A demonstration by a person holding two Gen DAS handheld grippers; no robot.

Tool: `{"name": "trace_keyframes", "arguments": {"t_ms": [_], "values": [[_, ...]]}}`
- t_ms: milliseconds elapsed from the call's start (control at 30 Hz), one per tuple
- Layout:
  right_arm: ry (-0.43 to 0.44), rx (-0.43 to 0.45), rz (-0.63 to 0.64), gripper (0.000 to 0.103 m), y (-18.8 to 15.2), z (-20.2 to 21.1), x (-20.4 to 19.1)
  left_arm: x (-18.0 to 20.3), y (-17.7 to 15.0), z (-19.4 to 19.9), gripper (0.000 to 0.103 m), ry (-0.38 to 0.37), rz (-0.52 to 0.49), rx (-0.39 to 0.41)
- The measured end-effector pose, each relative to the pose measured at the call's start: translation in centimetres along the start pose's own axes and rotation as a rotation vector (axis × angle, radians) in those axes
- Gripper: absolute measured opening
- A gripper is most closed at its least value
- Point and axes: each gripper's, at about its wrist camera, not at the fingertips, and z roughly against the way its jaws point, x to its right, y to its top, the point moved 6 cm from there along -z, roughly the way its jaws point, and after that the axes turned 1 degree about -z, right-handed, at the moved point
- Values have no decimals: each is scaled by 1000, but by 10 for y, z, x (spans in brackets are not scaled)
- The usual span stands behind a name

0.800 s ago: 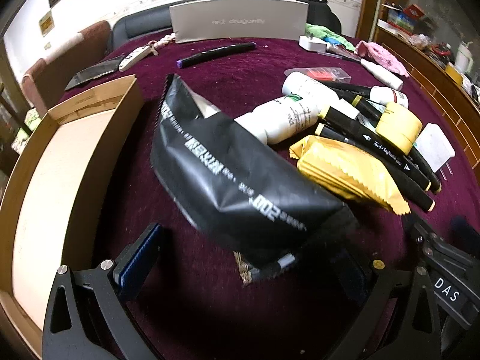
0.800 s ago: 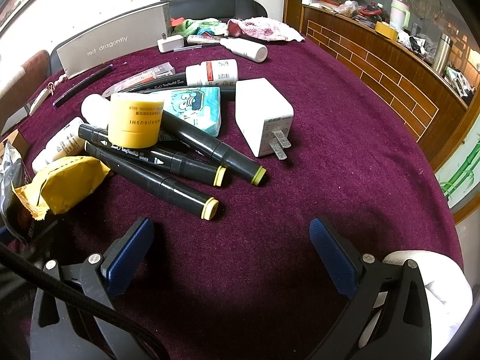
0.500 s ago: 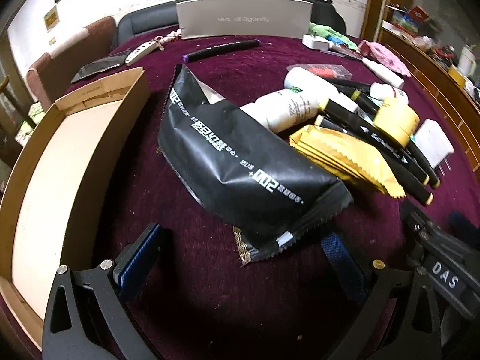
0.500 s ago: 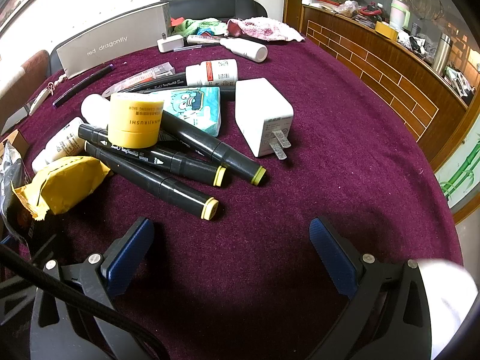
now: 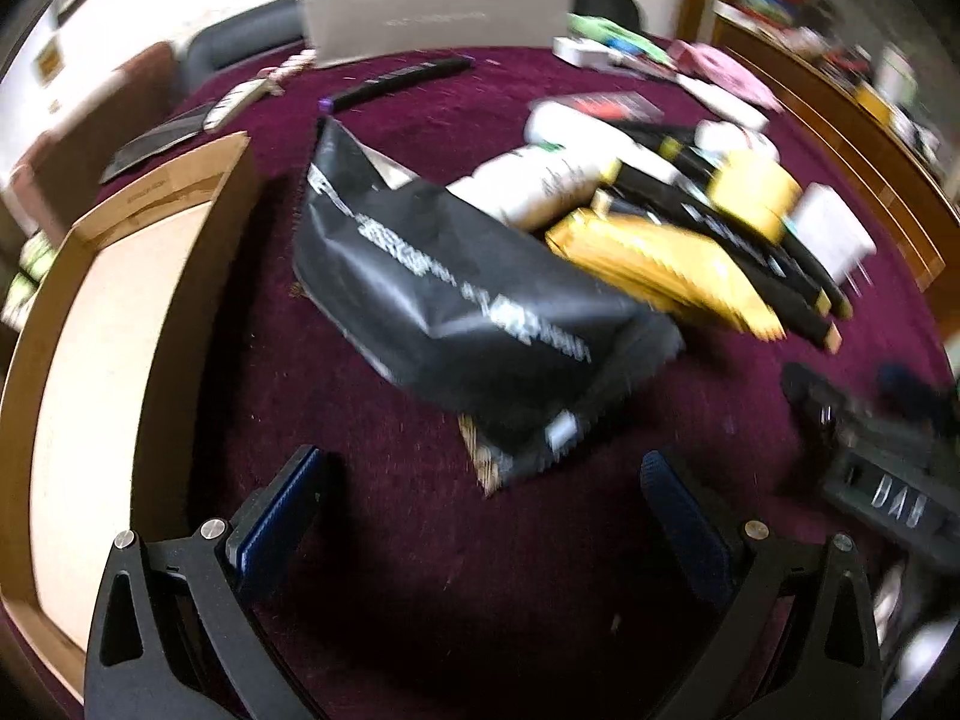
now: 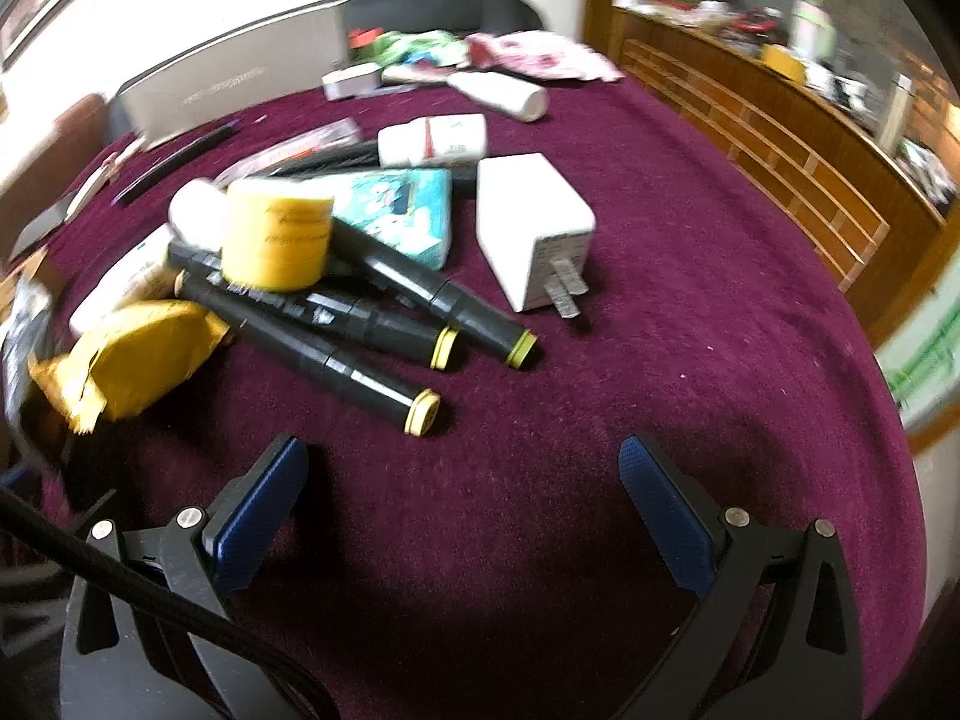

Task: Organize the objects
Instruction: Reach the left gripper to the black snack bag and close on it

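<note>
Left gripper and right gripper: jaws spread wide, nothing held. A crinkled black foil pouch is shown flat on the maroon velvet worktop, between a shallow cardboard box and cylindrical black markers.
</note>
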Motion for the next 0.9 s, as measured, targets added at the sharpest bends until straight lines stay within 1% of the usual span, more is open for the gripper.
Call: {"name": "trace_keyframes", "arguments": {"t_ms": [100, 167, 233, 300, 400, 467, 500, 533, 567, 600, 667, 700, 767, 800, 900], "values": [[47, -9, -70, 103, 0, 4, 4, 0, -9, 5, 101, -19, -46, 12], [17, -25, -49, 103, 1, 1, 0, 0, -11, 7, 102, -6, -31, 48], [-47, -23, 1, 103, -2, -1, -8, 1, -11, 7, 102, 25, 8, 68], [-31, -23, -6, 103, -2, 0, -7, 3, -10, 6, 102, 45, 29, 68], [-33, -20, -7, 103, -2, -1, -6, 4, -9, 5, 102, 38, 30, 66], [-37, -22, -7, 103, 1, -3, -5, 2, -10, 7, 101, 11, 13, 55], [-35, -22, -6, 103, 1, -3, -5, -1, -13, 12, 97, -14, 20, 51], [-30, -20, -6, 103, 1, -3, -4, -5, -15, 17, 93, -45, 42, 54], [-25, -17, -9, 103, 2, -2, -4, -8, -16, 23, 93, -80, 61, 63], [-18, -14, -14, 103, 2, -1, -3, -14, -15, 34, 93, -111, 90, 90], [-4, -5, -27, 103, 1, 1, -2, -24, -9, 46, 93, -118, 129, 133], [11, 2, -39, 103, 1, 2, -1, -31, -2, 53, 93, -146, 170, 156], [27, 10, -52, 103, 1, 3, 0, -38, 8, 56, 93, -188, 237, 167], [36, 14, -60, 103, 1, 4, 1, -41, 14, 54, 93, -216, 271, 162], [55, 22, -75, 103, 2, 5, 3, -41, 31, 36, 93, -237, 334, 112]]}}
